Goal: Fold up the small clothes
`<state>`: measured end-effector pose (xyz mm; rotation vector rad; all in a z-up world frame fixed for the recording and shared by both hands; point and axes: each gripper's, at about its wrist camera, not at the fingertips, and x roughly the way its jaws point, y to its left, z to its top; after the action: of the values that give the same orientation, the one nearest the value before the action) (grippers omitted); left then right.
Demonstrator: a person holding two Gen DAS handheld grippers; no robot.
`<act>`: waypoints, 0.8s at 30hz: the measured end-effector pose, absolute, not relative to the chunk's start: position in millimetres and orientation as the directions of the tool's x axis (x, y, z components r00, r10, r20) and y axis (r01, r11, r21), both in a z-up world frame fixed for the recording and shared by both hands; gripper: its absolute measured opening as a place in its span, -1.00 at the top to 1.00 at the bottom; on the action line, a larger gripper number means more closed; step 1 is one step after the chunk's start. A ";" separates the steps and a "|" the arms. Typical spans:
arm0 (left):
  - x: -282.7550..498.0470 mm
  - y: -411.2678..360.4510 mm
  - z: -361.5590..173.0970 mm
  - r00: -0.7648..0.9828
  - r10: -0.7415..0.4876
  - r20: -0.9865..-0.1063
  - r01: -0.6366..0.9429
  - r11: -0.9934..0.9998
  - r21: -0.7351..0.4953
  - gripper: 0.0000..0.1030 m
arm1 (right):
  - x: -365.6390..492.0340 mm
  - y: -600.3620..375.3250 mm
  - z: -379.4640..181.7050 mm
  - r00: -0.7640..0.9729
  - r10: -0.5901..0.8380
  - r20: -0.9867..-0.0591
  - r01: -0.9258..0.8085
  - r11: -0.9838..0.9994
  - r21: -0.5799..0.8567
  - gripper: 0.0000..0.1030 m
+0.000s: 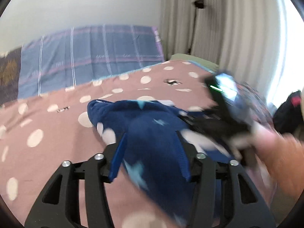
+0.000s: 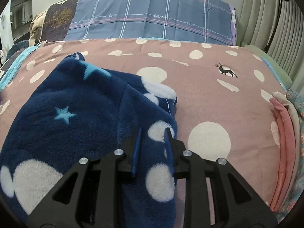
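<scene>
Right tool [image 2: 153, 133] pinched on dark blue fleece garment with white dots and stars [image 2: 76, 114]. Left tool [image 1: 150, 142] jaws apart, garment fold bunched between; grip unclear. Garment lies on pink dotted bedspread [image 2: 209, 87]; plaid blue pillow [image 2: 152, 15] beyond.

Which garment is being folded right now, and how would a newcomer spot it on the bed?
Start from the pink bedspread with white dots, below the blue plaid pillow. On its left side lies a fluffy navy fleece garment with white dots and pale blue stars. Unlike the pink and cream clothes stacked at the right edge, it is dark, fuzzy and sits between both grippers' jaws.
</scene>
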<state>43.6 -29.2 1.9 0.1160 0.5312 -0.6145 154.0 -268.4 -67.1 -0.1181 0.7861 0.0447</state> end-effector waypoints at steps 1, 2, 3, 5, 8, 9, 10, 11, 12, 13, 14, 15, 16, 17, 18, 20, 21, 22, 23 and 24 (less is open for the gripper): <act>23.0 -28.4 -0.8 0.689 -0.515 -0.509 0.590 0.807 -0.018 -0.13 | 156.0 -268.1 -67.4 0.703 -0.006 -0.711 -0.087 0.992 -0.094 0.52; 5.2 -29.6 -5.9 0.685 -0.509 -0.521 0.604 0.797 0.014 -0.13 | 157.5 -267.7 -68.5 0.701 -0.008 -0.713 -0.090 0.991 -0.099 0.52; -7.1 -31.9 -10.5 0.681 -0.502 -0.533 0.612 0.790 0.039 -0.14 | 158.5 -268.3 -70.2 0.700 -0.007 -0.715 -0.091 0.991 -0.099 0.52; -30.6 -37.1 -23.4 0.679 -0.490 -0.547 0.619 0.782 0.068 -0.14 | 158.1 -270.9 -71.5 0.700 0.003 -0.714 -0.091 0.992 -0.085 0.52; -39.6 -49.4 -34.6 0.725 -0.431 -0.538 0.569 0.814 0.115 -0.14 | 154.8 -271.4 -72.2 0.707 0.007 -0.707 -0.087 0.993 -0.077 0.52; -39.1 -55.0 -35.8 0.729 -0.419 -0.541 0.561 0.819 0.121 -0.14 | 154.3 -270.9 -72.1 0.710 0.005 -0.705 -0.085 0.993 -0.079 0.52; -40.0 -60.0 -34.2 0.735 -0.415 -0.537 0.554 0.823 0.122 -0.14 | 154.3 -271.0 -72.0 0.711 0.003 -0.704 -0.084 0.993 -0.080 0.52; -42.6 -63.1 -32.1 0.734 -0.424 -0.530 0.561 0.819 0.122 -0.14 | 154.0 -271.0 -72.1 0.711 0.002 -0.703 -0.083 0.993 -0.081 0.52; -46.0 -64.8 -30.5 0.733 -0.428 -0.528 0.568 0.813 0.130 -0.14 | 153.7 -271.9 -72.4 0.712 0.005 -0.702 -0.083 0.994 -0.077 0.52; -49.9 -67.7 -30.5 0.726 -0.436 -0.532 0.586 0.797 0.146 -0.14 | 153.6 -272.9 -72.6 0.713 0.011 -0.702 -0.083 0.994 -0.069 0.52; -53.4 -69.2 -31.1 0.716 -0.443 -0.540 0.602 0.783 0.156 -0.14 | 153.3 -273.6 -72.8 0.712 0.015 -0.702 -0.083 0.994 -0.064 0.52; -57.7 -72.1 -34.0 0.712 -0.440 -0.548 0.614 0.769 0.179 -0.14 | 153.6 -274.2 -72.9 0.712 0.018 -0.702 -0.084 0.995 -0.059 0.52; -59.7 -76.2 -37.9 0.718 -0.421 -0.554 0.611 0.763 0.211 -0.16 | 153.6 -274.2 -73.0 0.713 0.020 -0.701 -0.084 0.995 -0.057 0.52; -59.9 -80.5 -44.4 0.738 -0.377 -0.560 0.585 0.770 0.254 -0.19 | 153.5 -274.2 -73.2 0.713 0.022 -0.701 -0.084 0.995 -0.054 0.52; -60.2 -84.6 -48.9 0.758 -0.330 -0.562 0.553 0.781 0.288 -0.19 | 153.0 -274.6 -73.5 0.715 0.026 -0.699 -0.084 0.995 -0.049 0.52; -43.8 -85.5 -58.2 0.780 -0.243 -0.576 0.480 0.823 0.303 -0.30 | 152.0 -275.6 -73.8 0.716 0.033 -0.697 -0.083 0.996 -0.038 0.52; -36.3 -84.2 -58.3 0.770 -0.242 -0.590 0.466 0.846 0.261 -0.32 | 151.5 -276.1 -73.9 0.717 0.036 -0.696 -0.082 0.996 -0.033 0.52; -28.3 -86.1 -56.1 0.759 -0.240 -0.605 0.444 0.871 0.211 -0.32 | 151.3 -276.1 -73.9 0.718 0.036 -0.695 -0.080 0.996 -0.032 0.52; -25.7 -89.6 -54.9 0.760 -0.237 -0.605 0.435 0.877 0.204 -0.32 | 151.0 -276.0 -74.0 0.719 0.035 -0.694 -0.079 0.996 -0.032 0.52; -23.5 -98.2 -54.8 0.775 -0.223 -0.591 0.425 0.877 0.225 -0.32 | 151.0 -276.1 -74.3 0.719 0.037 -0.694 -0.080 0.996 -0.030 0.51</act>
<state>-23.5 -98.2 -54.8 0.3605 0.5871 -0.3590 151.0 -276.1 -74.3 -0.0590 0.7661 0.0642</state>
